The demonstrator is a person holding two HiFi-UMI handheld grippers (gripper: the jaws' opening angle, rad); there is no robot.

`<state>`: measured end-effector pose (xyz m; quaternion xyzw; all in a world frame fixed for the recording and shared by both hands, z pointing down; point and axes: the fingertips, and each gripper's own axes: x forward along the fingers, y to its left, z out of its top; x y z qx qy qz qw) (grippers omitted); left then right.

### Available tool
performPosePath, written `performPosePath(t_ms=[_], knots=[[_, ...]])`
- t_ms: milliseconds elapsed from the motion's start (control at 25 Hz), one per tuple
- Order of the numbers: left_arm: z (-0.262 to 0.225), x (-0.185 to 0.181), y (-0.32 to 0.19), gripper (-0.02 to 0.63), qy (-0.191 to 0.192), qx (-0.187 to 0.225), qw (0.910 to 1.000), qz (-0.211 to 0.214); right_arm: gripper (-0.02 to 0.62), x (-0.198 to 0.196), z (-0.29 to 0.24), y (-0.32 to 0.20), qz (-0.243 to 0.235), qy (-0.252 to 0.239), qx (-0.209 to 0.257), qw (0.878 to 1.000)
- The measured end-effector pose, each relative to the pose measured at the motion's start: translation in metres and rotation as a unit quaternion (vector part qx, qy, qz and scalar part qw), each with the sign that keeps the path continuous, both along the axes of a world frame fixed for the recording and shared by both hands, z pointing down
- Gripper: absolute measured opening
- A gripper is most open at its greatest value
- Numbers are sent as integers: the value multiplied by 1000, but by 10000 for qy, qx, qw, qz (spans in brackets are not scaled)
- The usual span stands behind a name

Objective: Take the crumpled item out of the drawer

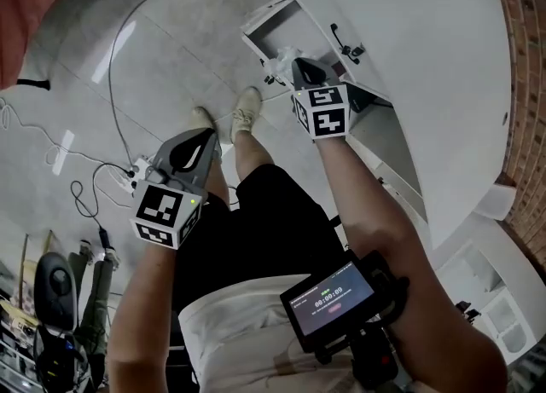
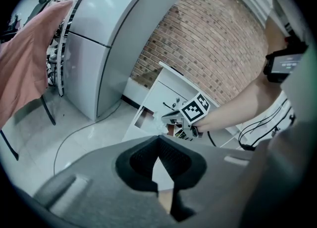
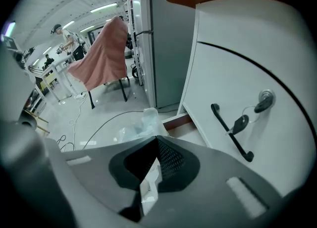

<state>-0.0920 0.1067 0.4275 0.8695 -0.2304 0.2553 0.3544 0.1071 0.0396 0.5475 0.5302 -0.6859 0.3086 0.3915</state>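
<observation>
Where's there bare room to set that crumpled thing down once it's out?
Bare floor lies left of the drawer, ahead of the shoes. The white top right of the drawer is bare too. Crowded: cables on the floor at the person's left.

Right gripper (image 3: 157, 139), arm stretched forward, is clamped on the crumpled item (image 3: 140, 125); left gripper (image 2: 158, 140) hangs closed, empty.

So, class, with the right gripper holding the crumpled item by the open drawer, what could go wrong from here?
The right gripper seems to pinch only an edge of the crumpled item, so it may slip free. It could also snag on the drawer rim, or the gripper may knock the hanging key.
</observation>
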Motion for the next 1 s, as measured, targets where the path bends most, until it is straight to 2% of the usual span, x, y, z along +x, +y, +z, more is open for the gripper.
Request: performPosePath(t_ms=[440,800,1000], knots=[[-44,18,4,3,52,164,9995,253,8,2,-83,21,231,-430,512,9975],[-108,38,-6,3,159,629,9971,406,8,4,-154,39,339,-674,987,9922],[-134,22,-12,3,185,788,9966,179,8,1,-199,46,385,-764,1336,9873]])
